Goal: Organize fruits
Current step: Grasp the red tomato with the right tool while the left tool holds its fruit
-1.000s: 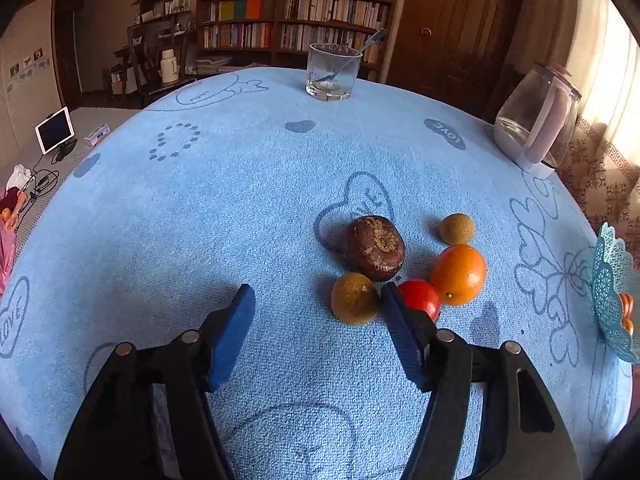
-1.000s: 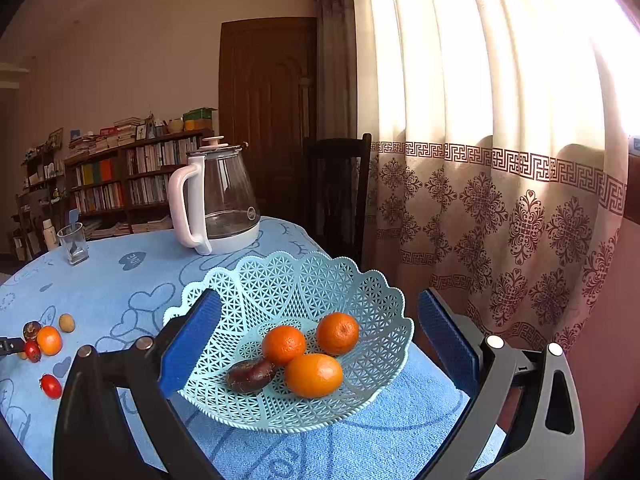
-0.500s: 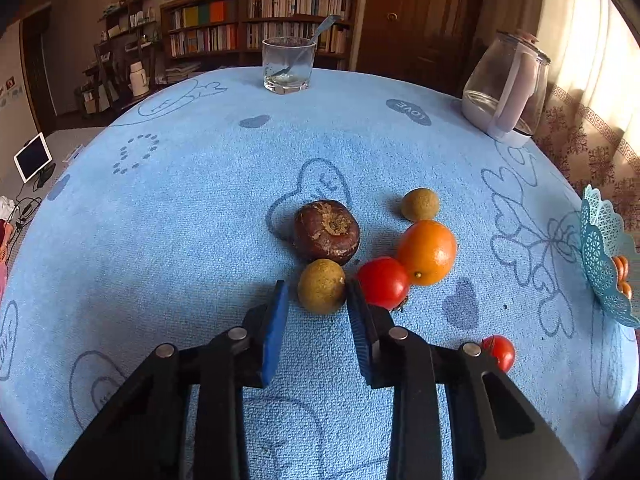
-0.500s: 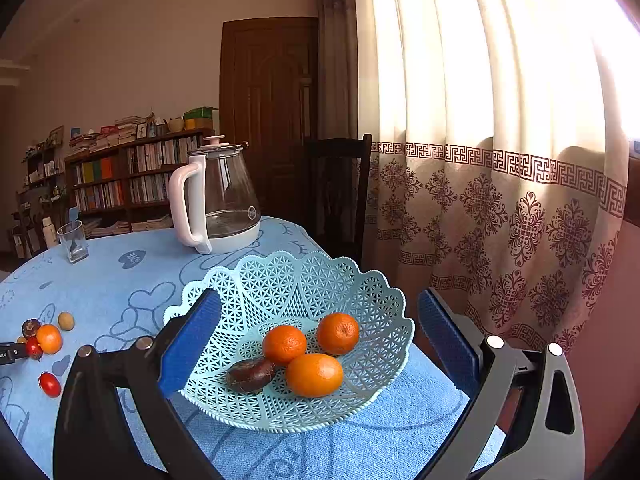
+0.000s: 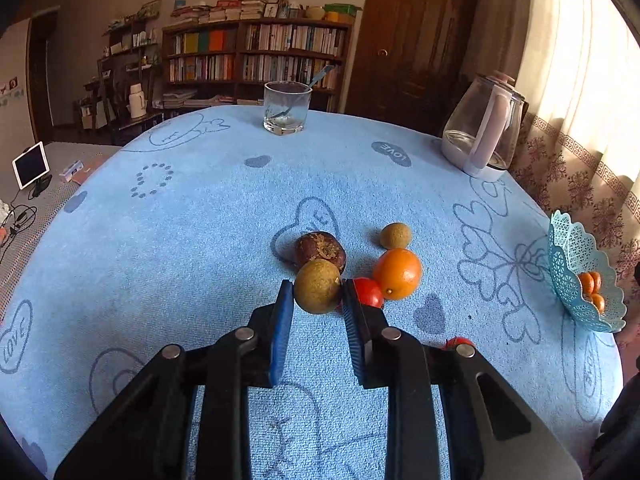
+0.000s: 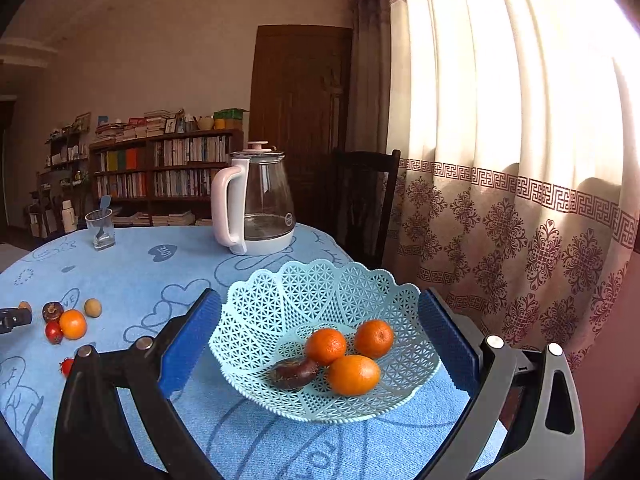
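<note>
My left gripper (image 5: 317, 294) is shut on a round yellow-brown fruit (image 5: 317, 286) and holds it just above the blue tablecloth. Behind it lie a dark brown fruit (image 5: 320, 246), a red tomato (image 5: 368, 292), an orange (image 5: 398, 273), a second small brown fruit (image 5: 395, 235) and another tomato (image 5: 456, 342), partly hidden by my finger. My right gripper (image 6: 320, 340) is open around the near side of the light blue lattice basket (image 6: 280, 304), which holds three oranges (image 6: 353, 374) and a dark fruit (image 6: 293, 372). The basket also shows in the left wrist view (image 5: 568, 256).
A glass kettle (image 6: 256, 204) stands behind the basket, also in the left wrist view (image 5: 482, 132). A drinking glass with a spoon (image 5: 286, 108) stands at the table's far edge. A dark chair (image 6: 364, 200) and a curtain (image 6: 520, 160) are behind the table on the right.
My left gripper moved forward over the yellow-brown fruit, closed on it and lifted it slightly. My right gripper and the basket have not moved.
</note>
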The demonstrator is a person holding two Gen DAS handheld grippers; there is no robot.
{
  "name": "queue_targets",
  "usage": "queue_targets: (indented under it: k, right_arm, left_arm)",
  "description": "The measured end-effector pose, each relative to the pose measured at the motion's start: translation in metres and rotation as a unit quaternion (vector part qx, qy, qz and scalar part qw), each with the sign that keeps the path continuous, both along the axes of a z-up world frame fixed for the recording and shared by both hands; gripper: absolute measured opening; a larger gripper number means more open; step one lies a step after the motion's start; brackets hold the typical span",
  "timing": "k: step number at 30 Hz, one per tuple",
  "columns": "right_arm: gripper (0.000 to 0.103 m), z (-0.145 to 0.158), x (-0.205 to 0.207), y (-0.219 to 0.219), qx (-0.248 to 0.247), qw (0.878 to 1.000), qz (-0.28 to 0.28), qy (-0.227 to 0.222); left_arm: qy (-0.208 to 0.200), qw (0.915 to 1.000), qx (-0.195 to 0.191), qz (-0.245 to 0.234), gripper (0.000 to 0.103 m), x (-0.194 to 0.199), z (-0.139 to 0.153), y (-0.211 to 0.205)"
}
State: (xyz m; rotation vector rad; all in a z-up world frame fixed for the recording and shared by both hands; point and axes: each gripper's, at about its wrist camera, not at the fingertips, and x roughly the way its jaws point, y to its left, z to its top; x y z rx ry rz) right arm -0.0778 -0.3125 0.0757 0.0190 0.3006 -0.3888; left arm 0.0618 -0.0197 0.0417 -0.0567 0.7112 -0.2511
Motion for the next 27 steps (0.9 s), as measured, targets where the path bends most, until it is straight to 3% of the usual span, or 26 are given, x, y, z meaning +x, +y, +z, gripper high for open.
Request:
queue_targets:
  k: [3,6,9,11,14,16,27]
  right_arm:
    - [0.100,-0.003,0.024,0.030,0.026,0.994,0.094,0.051]
    - [0.100,-0.015,0.053,0.059,0.067,0.975,0.178,0.113]
    - [0.100,-0.030,0.078,0.086,0.096,0.955,0.227,0.165]
    - [0.097,-0.037,0.090,0.101,0.109,0.945,0.244,0.188]
    - [0.082,-0.047,0.102,0.118,0.121,0.933,0.259,0.220]
    - [0.078,-0.053,0.107,0.126,0.123,0.927,0.266,0.235]
    - [0.049,-0.068,0.120,0.145,0.102,0.916,0.269,0.280]
  left_arm:
    - [-0.008,0.9996,-0.003,0.029,0.025,0.000,0.004,0.011]
    - [-0.019,0.9983,0.000,0.055,0.025,0.000,0.008,0.020]
    - [-0.024,0.9977,-0.001,0.063,0.025,-0.002,0.009,0.025]
    - [-0.025,0.9976,-0.002,0.064,0.025,-0.002,0.010,0.027]
    - [-0.025,0.9976,-0.006,0.064,0.025,-0.002,0.010,0.028]
    - [-0.023,0.9976,-0.008,0.065,0.025,-0.002,0.010,0.028]
    - [-0.020,0.9977,-0.011,0.063,0.025,-0.002,0.008,0.025]
